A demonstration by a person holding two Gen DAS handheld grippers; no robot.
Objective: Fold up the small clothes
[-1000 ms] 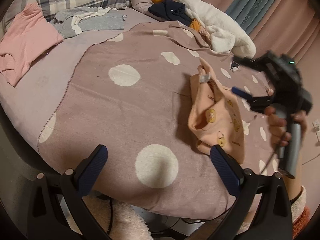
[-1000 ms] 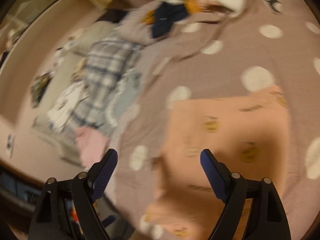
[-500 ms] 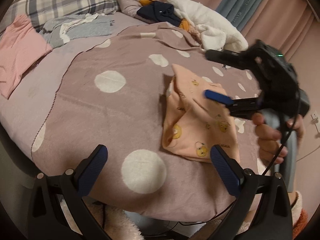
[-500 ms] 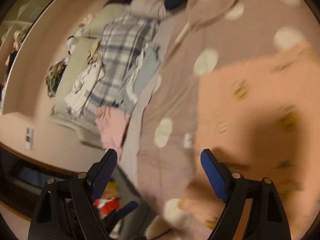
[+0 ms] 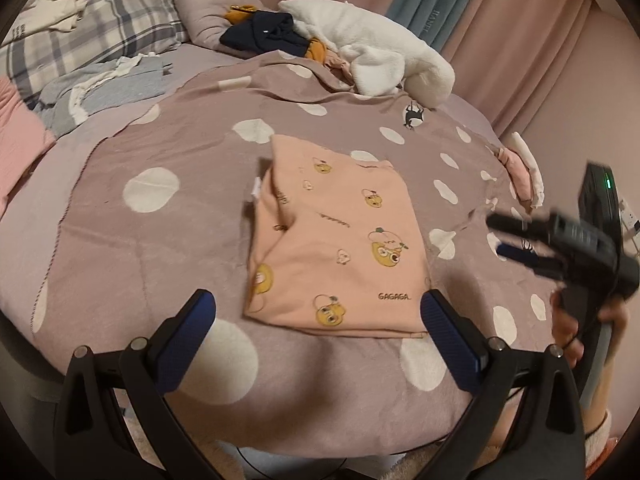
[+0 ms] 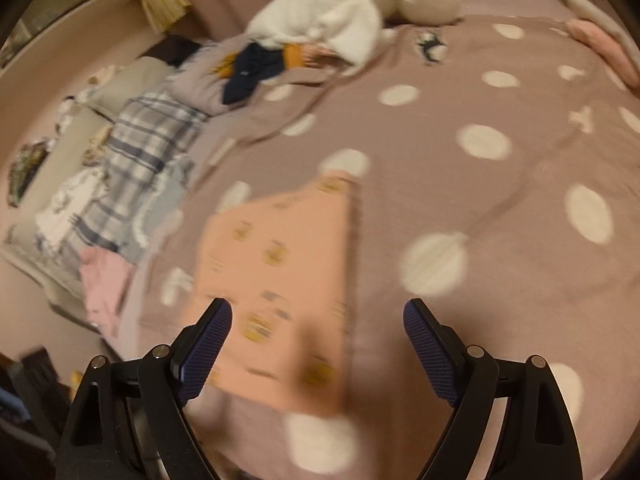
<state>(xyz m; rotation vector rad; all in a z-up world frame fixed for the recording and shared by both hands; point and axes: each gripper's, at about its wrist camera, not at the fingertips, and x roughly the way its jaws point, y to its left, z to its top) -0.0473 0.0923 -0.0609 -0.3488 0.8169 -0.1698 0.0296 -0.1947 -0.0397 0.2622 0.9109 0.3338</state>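
Observation:
A small peach garment (image 5: 336, 240) with yellow cartoon prints lies folded into a rough rectangle on the mauve polka-dot blanket (image 5: 168, 240). My left gripper (image 5: 316, 320) is open and empty, just short of the garment's near edge. My right gripper (image 5: 508, 240) is off to the garment's right, above the blanket, open and empty. In the right wrist view the garment (image 6: 280, 272) is blurred and lies ahead and to the left, with the right gripper (image 6: 316, 328) open above its near corner.
A white fleece (image 5: 372, 56) and dark and orange clothes (image 5: 268, 36) are piled at the back. Grey clothes (image 5: 108, 84), a plaid pillow (image 5: 92, 36) and a pink garment (image 5: 16, 148) lie at the left. Pink-white folded cloth (image 5: 520, 168) sits at the right edge.
The right gripper let go of the peach garment and drew away to the right. The garment now lies flat, folded over. The left gripper moved closer to its near edge.

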